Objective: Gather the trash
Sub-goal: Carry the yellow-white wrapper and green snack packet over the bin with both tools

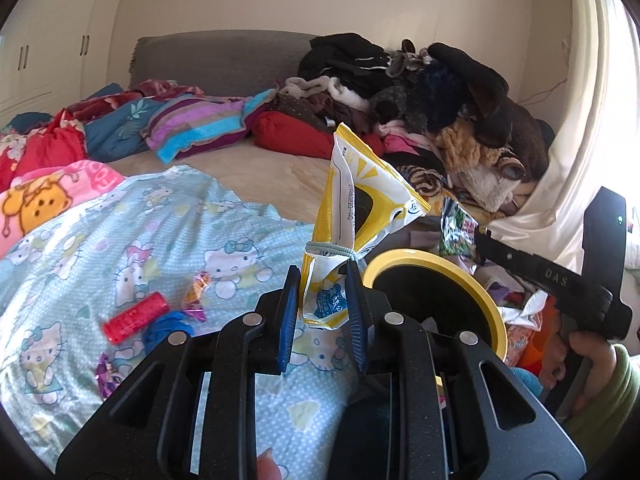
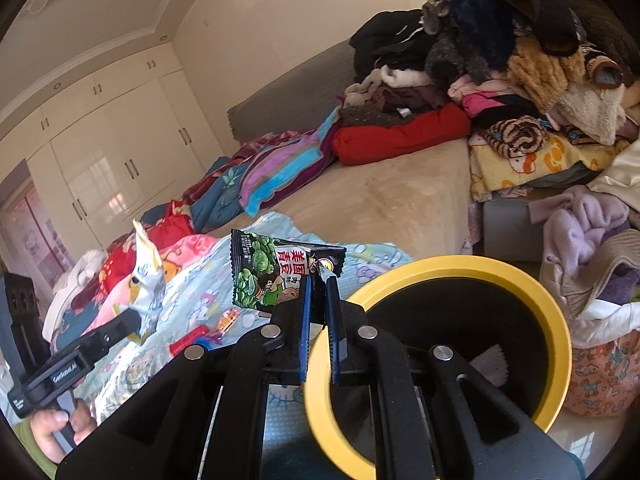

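The left claw (image 1: 324,280) has two flat blue pads (image 1: 291,304) on black arms joined by four round silver rivets, on a broad black body with cut-out windows. The right claw (image 2: 318,286) is built alike, its pads ribbed along the edge. Seen from the left wrist at 3 o'clock, the right tool is a black bar lettered in white, with a small green light. A green sleeve (image 1: 612,396) covers the right wrist.

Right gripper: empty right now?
No, the right gripper is shut on a green snack packet, beside the yellow bin.
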Available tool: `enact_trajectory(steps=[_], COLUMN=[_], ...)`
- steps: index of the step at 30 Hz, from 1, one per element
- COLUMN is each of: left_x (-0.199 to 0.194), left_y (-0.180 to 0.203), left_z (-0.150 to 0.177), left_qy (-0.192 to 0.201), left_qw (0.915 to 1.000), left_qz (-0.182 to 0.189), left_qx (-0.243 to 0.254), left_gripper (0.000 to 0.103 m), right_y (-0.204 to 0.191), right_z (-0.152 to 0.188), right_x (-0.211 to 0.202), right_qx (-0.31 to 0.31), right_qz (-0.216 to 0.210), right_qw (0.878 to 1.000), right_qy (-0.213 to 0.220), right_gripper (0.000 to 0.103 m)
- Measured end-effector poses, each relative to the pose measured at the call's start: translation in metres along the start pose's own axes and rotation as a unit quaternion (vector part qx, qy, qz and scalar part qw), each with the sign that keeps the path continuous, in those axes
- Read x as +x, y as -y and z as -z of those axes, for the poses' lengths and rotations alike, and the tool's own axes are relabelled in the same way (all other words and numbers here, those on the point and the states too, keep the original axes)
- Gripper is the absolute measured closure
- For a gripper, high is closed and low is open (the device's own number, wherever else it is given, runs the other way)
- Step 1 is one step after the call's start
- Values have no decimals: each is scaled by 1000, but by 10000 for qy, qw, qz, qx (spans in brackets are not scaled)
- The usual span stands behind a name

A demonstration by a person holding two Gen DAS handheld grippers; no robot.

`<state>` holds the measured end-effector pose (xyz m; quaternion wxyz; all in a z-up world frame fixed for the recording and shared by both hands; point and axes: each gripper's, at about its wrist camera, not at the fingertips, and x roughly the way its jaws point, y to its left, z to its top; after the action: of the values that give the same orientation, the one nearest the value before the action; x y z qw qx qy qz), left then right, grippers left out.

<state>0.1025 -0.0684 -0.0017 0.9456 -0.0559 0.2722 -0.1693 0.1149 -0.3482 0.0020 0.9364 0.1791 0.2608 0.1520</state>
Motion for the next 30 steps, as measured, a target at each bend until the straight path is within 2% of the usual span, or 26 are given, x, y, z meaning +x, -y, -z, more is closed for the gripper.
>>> enact_trajectory(steps=[14, 30], left_x=[15, 31], left_y=[34, 69], left_z=[12, 23], left_qy=[-198, -399], left_qw=[9990, 9962], left_qz=[296, 586], left_qx=[263, 507], left_gripper=[86, 86], right_y=[45, 82], right_z=[-3, 2], right_x=[-7, -6], right_qx=[215, 494], right_qz=[609, 1041], right_qw=[9979, 9933], right_qy=[76, 32], right_gripper=[95, 95])
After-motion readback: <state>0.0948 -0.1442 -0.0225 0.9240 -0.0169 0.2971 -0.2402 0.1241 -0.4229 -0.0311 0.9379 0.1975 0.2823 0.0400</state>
